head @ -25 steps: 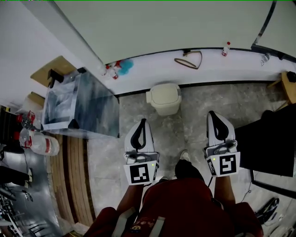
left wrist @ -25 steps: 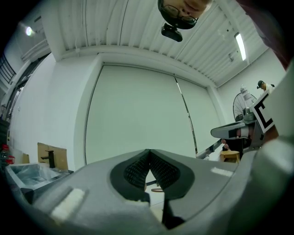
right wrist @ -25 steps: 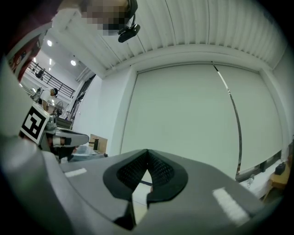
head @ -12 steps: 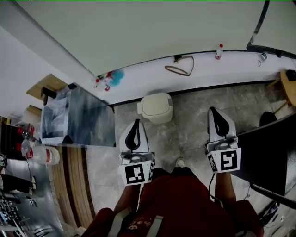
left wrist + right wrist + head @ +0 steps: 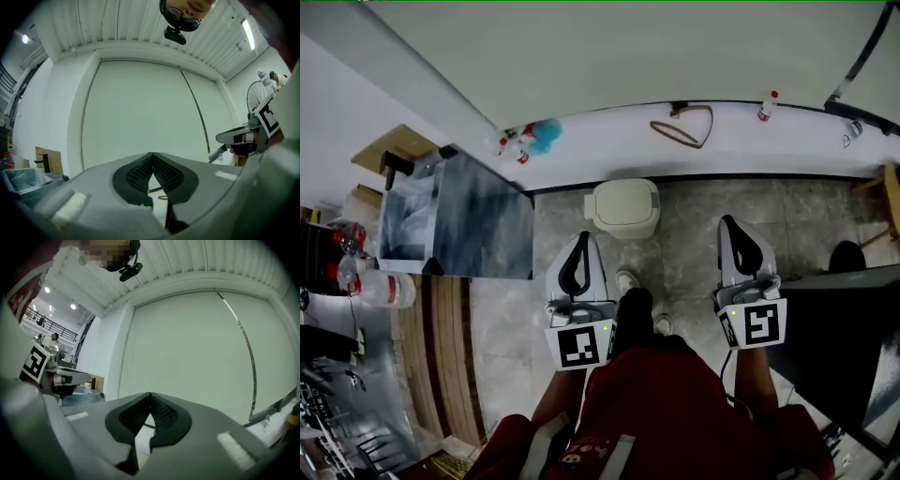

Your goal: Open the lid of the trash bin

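Observation:
The cream trash bin [image 5: 623, 208] stands on the grey floor against the base of the white ledge, with its lid down. My left gripper [image 5: 584, 236] is shut and empty, level, its tip just short of the bin's near left corner. The right gripper [image 5: 728, 223] is also shut and empty, off to the bin's right and clear of it. In the left gripper view the ribbed pads [image 5: 140, 174] meet at the tip, and the same shows for the pads [image 5: 161, 414] in the right gripper view. The bin is hidden in both gripper views.
A clear box [image 5: 455, 220] on a stand is at the left, with bottles [image 5: 380, 291] beside it. Spray bottles [image 5: 520, 141], a brown loop [image 5: 682, 127] and a small bottle [image 5: 766, 105] lie on the ledge. A dark table [image 5: 844, 328] is at the right. The person's shoe [image 5: 628, 281] is between the grippers.
The person has stepped forward, and a foot now shows between the grippers. Both grippers have come closer to the bin and have stayed shut.

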Demonstrator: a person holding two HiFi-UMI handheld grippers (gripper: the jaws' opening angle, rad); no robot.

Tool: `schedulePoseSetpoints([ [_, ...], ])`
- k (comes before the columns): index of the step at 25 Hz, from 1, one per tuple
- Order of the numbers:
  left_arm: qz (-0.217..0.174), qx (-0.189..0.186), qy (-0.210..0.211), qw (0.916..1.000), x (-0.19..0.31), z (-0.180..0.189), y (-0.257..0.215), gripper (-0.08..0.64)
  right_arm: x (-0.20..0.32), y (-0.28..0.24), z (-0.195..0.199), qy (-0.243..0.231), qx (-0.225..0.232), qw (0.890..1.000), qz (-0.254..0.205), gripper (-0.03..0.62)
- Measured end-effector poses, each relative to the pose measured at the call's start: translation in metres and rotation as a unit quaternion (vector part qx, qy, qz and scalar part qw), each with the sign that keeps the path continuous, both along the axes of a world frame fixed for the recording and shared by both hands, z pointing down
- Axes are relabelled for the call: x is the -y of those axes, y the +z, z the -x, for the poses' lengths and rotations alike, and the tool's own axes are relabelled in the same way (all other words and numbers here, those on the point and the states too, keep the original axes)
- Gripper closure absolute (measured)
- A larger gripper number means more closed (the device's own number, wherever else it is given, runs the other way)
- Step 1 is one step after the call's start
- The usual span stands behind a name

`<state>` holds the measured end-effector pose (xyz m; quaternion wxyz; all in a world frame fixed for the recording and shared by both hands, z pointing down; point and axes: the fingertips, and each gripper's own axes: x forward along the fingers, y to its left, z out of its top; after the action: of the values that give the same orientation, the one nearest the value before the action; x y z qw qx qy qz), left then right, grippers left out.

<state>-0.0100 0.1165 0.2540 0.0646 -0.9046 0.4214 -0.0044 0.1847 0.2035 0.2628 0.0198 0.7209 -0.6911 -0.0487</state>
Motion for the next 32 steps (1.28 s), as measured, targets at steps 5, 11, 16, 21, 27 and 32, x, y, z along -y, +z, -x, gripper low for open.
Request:
schedulePoseSetpoints([
  [5, 0.011, -0.013, -0.023, 0.9996, 0.034, 0.013, 0.012, 0.555, 0.046, 0.009, 0.008, -0.023, -0.006, 1.000, 0.011, 0.592],
  [11, 0.025, -0.017, -0.066, 0.9974, 0.093, 0.036, 0.026, 0.555, 0.119, 0.013, 0.025, -0.058, -0.015, 0.998, 0.026, 0.592],
  [16, 0.047, -0.019, -0.091, 0.9945, 0.145, 0.055, 0.040, 0.555, 0.184, 0.026, 0.047, -0.090, -0.018, 0.994, 0.050, 0.592],
  [21, 0.072, -0.020, -0.112, 0.9909, 0.182, 0.074, 0.058, 0.555, 0.233, 0.041, 0.073, -0.122, -0.023, 0.990, 0.071, 0.592],
  [27, 0.094, -0.020, -0.129, 0.9870, 0.218, 0.092, 0.082, 0.555, 0.275, 0.062, 0.089, -0.137, -0.031, 0.985, 0.096, 0.592],
  [32, 0.106, -0.015, -0.128, 0.9859, 0.231, 0.088, 0.100, 0.555, 0.289, 0.082, 0.088, -0.138, -0.026, 0.983, 0.117, 0.592],
])
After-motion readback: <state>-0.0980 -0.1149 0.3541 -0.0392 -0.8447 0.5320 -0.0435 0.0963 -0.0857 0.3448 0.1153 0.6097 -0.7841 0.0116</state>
